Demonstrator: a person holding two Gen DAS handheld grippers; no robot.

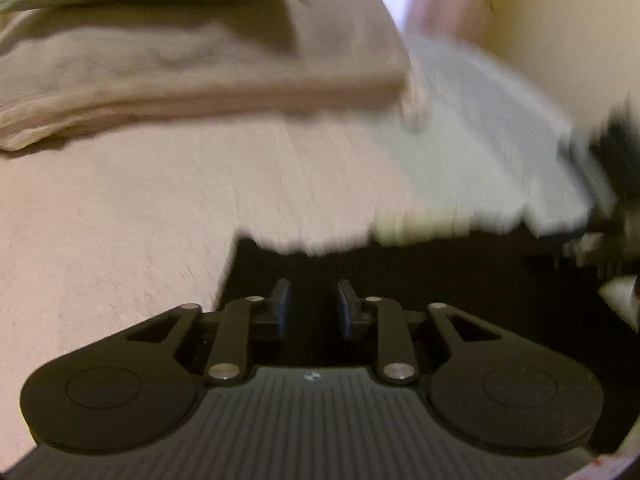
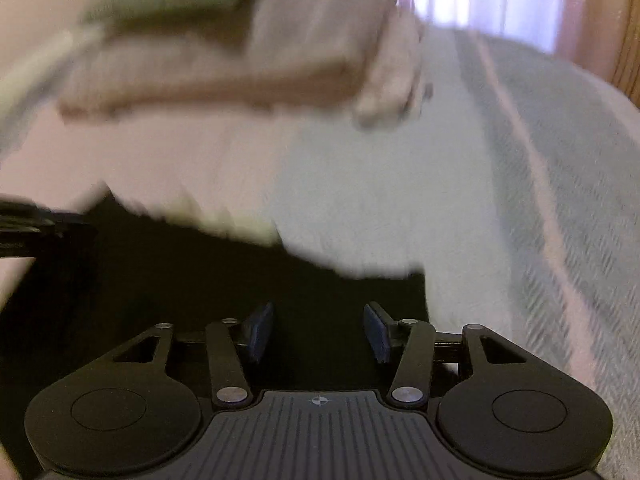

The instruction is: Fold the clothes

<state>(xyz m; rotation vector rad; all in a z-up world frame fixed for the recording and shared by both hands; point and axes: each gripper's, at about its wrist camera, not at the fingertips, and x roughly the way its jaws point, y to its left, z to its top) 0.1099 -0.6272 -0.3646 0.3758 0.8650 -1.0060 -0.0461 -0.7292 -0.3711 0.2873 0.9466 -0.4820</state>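
Both views are smeared by motion blur, so fine detail is hard to read. In the left wrist view the left gripper (image 1: 312,312) points down at a black garment (image 1: 460,280) that lies on a bed cover (image 1: 120,208), pink on the left and pale blue-grey further right. Its two blue-padded fingers (image 1: 283,308) stand a little apart with only a narrow gap, and nothing sits between them; the dark cloth lies below and past the tips, and whether the tips touch it cannot be told. In the right wrist view the right gripper (image 2: 319,332) hangs over the same black garment (image 2: 200,280), its fingers (image 2: 378,336) spread clearly wider, released, with no cloth caught between the pads. The far edge of the garment runs ragged and blurred across the middle of both views. Beyond it, at the back of the bed, rests a stack of folded clothes (image 1: 180,64): beige pieces with something green on top. The same stack (image 2: 248,52) appears at the upper left of the right wrist view. At the right edge of the left wrist view a dark blurred shape shows, too smeared to identify.
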